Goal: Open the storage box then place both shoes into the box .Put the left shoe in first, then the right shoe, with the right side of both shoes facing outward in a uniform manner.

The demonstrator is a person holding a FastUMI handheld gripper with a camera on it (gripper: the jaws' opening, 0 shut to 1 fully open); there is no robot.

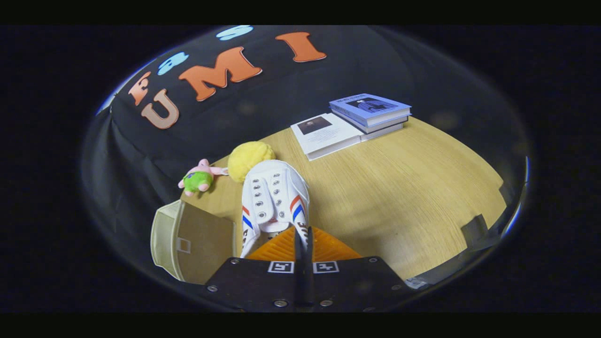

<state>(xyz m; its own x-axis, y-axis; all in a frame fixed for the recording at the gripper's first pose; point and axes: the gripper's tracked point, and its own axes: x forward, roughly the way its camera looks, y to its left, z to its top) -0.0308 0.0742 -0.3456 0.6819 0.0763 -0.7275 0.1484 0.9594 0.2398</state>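
A white shoe [273, 197] with red and blue side stripes hangs from my gripper [302, 234], toe pointing away from me, above the wooden table [399, 188]. Both fingers are pressed together on the shoe's heel rim, so the gripper is shut on it. The beige storage box [197, 239] stands just left of the fingers and below the shoe, its flap open. What lies inside the box is hidden from here.
A yellow fluffy ball [249, 158] and a pink and green plush toy [199, 178] lie beyond the shoe near the table's far left edge. Stacked books [350, 123] sit at the back. Black cloth hangs behind the table.
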